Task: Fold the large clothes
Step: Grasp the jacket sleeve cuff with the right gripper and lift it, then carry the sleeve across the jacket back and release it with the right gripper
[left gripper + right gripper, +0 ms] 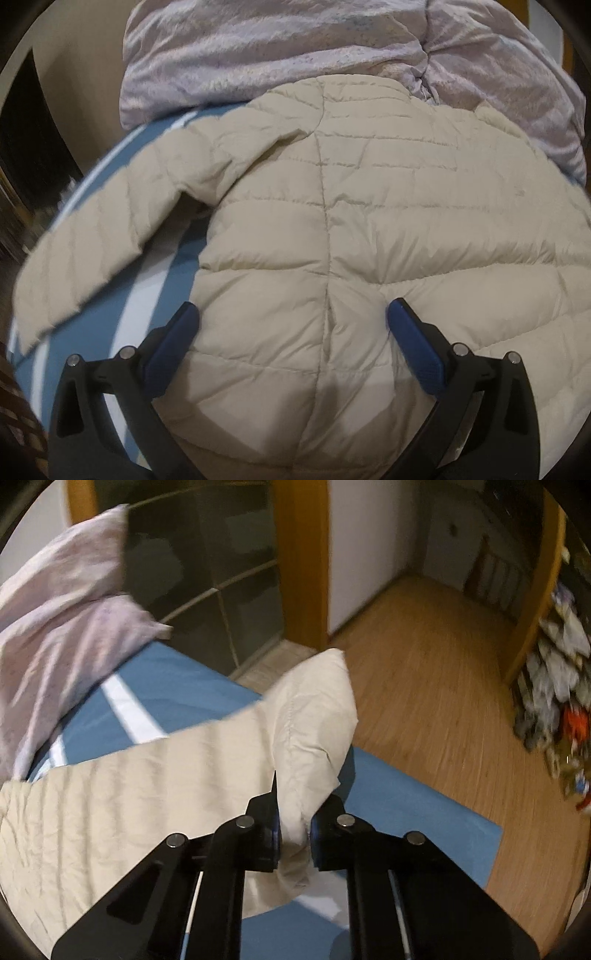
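A cream quilted puffer jacket (332, 229) lies spread on a blue bed sheet (155, 295), one sleeve (103, 240) stretched to the left. My left gripper (291, 317) is open and empty, hovering over the jacket's lower body, fingers either side of the middle seam. In the right wrist view my right gripper (293, 834) is shut on the jacket's other sleeve (314, 720), holding its cuff end lifted above the bed near the edge. The jacket body (110, 812) lies to the left.
A crumpled lilac duvet (295, 55) is heaped at the far side of the bed, touching the jacket's collar; it also shows in the right wrist view (55, 627). Wooden floor (424, 701), a door frame (301, 554) and a cluttered shelf (554, 686) lie beyond the bed edge.
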Action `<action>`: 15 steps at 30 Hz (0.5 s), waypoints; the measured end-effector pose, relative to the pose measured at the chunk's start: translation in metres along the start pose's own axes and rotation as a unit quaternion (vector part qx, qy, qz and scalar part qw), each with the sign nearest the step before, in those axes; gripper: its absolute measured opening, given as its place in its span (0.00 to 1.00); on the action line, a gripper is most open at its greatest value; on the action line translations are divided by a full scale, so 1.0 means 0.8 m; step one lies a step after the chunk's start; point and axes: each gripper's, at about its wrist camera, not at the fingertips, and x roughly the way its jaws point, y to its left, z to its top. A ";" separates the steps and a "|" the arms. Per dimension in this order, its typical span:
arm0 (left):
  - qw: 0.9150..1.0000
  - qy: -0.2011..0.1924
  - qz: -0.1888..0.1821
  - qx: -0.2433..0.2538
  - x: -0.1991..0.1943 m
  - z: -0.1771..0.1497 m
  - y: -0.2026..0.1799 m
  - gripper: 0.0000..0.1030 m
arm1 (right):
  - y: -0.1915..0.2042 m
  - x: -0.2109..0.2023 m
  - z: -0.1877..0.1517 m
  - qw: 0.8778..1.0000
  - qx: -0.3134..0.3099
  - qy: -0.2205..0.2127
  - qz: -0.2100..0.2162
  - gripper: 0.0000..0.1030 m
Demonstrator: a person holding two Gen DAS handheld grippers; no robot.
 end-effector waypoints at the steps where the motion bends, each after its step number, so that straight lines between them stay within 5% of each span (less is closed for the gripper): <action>1: 1.000 0.002 -0.005 -0.004 0.001 0.000 0.002 0.98 | 0.016 -0.009 0.000 1.000 -0.012 -0.008 0.007 0.12; 7: 1.000 0.003 -0.009 -0.006 0.000 0.000 0.002 0.98 | 0.106 -0.044 -0.013 0.995 -0.072 -0.017 0.067 0.11; 15: 1.000 0.003 -0.011 -0.008 -0.001 0.001 0.002 0.98 | 0.271 -0.068 -0.079 0.973 -0.165 0.030 0.160 0.11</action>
